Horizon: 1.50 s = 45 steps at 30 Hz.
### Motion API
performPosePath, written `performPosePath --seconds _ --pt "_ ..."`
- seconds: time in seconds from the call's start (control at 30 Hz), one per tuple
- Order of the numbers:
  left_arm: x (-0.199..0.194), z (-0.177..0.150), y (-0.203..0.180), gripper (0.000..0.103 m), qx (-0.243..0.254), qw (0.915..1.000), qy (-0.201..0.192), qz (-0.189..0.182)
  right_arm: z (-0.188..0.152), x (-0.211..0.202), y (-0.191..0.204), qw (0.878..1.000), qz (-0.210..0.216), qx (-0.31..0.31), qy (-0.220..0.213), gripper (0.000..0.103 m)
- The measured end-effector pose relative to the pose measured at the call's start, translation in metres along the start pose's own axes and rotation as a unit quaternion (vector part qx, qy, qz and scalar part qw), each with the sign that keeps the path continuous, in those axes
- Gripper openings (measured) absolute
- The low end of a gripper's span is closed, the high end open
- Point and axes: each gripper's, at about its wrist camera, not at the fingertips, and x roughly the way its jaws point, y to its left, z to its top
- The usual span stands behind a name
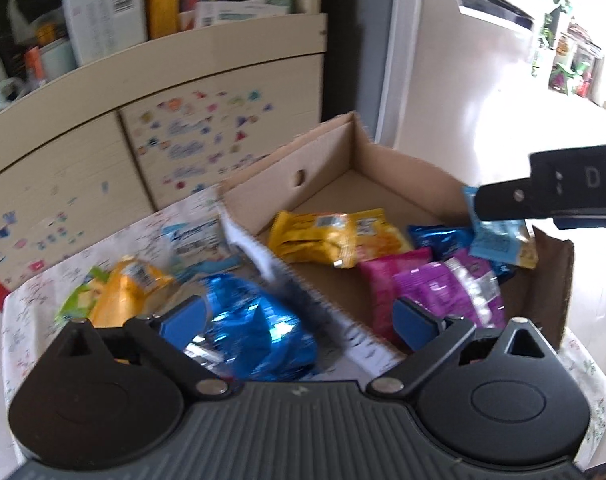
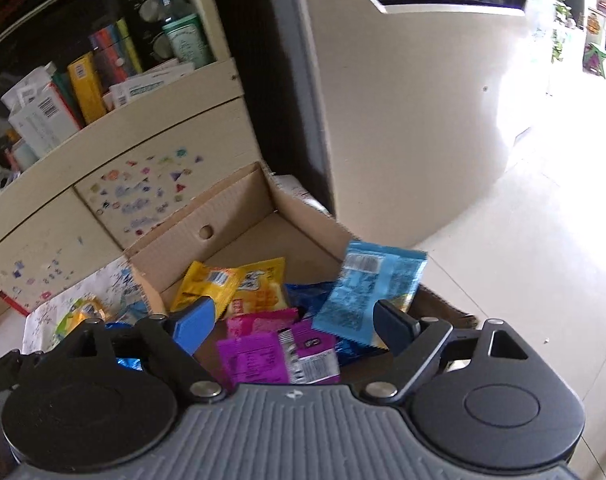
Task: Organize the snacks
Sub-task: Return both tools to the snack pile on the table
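The print on the shiny blue packet (image 1: pixel 247 332) is lost to blur, and its near end is hidden behind the gripper body. The cardboard box (image 1: pixel 343 148) has its near left rim smeared. The right gripper (image 1: pixel 543 196) is cut off by the right edge. The dark blue packet (image 2: pixel 303 292) is largely covered by the light blue packet (image 2: pixel 367 292).

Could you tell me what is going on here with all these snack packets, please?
A person with a gripper in each hand is sorting snacks into a cardboard box. The right gripper stands open, a light blue packet tilted just above the pile. The left gripper is open over a shiny blue packet at the box's near edge. A yellow-green packet lies outside.
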Motion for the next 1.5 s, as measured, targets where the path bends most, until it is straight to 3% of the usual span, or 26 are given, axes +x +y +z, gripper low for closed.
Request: performPosePath --seconds 0.37,0.6,0.9,1.23,1.4,1.5 --pt "-0.010 -0.023 0.046 0.099 0.013 0.9989 0.020 0.039 -0.017 0.007 0.044 0.994 0.051 -0.090 0.021 0.092" --pt "-0.011 -0.042 0.069 0.099 0.021 0.9977 0.037 0.054 -0.029 0.014 0.065 0.989 0.086 -0.111 0.044 0.093" --pt "-0.003 -0.059 0.087 0.099 0.021 0.9987 0.039 0.026 -0.033 0.025 0.078 0.986 0.122 -0.083 0.075 0.092" --pt "0.008 -0.065 0.091 0.099 0.003 0.9984 0.001 -0.056 -0.030 0.039 0.081 0.985 0.139 -0.041 0.097 0.085" --pt "0.024 -0.064 0.089 0.098 0.002 0.9992 -0.001 -0.040 -0.028 0.048 0.083 0.984 0.143 -0.023 0.105 0.080" --pt "0.031 -0.063 0.092 0.092 -0.006 0.9995 0.006 -0.031 -0.027 0.055 0.089 0.984 0.144 -0.024 0.106 0.077"
